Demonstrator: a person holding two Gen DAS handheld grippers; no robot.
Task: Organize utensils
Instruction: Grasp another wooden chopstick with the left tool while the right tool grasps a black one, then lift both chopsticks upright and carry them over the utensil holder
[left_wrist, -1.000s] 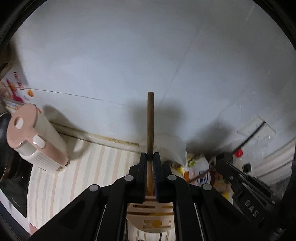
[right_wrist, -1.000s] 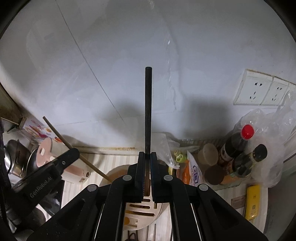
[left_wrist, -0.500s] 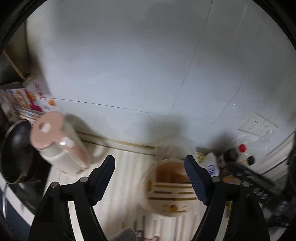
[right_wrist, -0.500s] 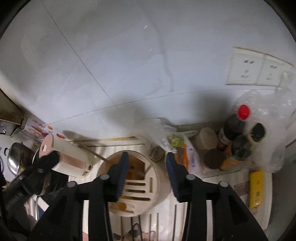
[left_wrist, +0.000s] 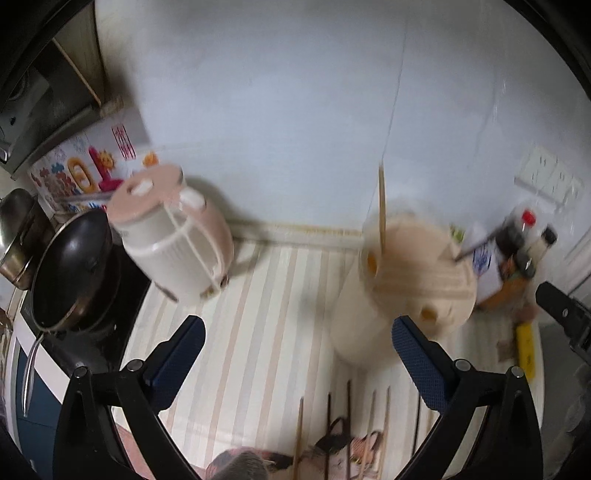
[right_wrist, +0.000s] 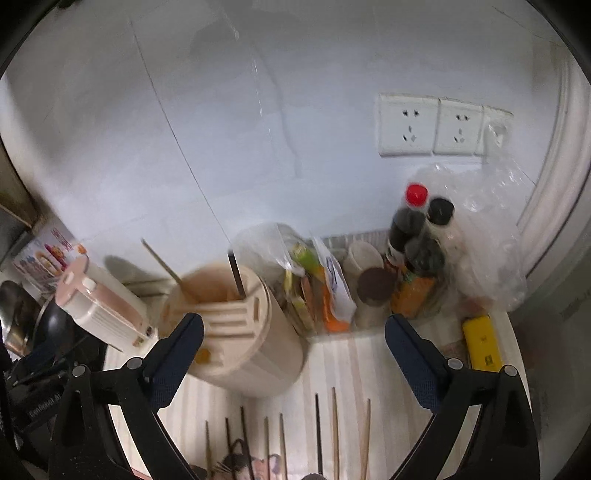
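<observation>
A: What does the utensil holder look like?

B: A round beige tub with a slotted lid, standing near the back edge of the striped counter. A light wooden chopstick and a dark chopstick stand in its open well. The picture is blurred, so I can't tell the slots apart.

A: And the loose chopsticks?

B: They lie in a row at the counter's front edge.

A: The grippers?

B: The left gripper and right gripper have both just been opening; the jaws stand wide with nothing between them.

A: Open room?

B: Bare stripes between the pink kettle at left and the holder; bottles crowd the back right corner.
</observation>
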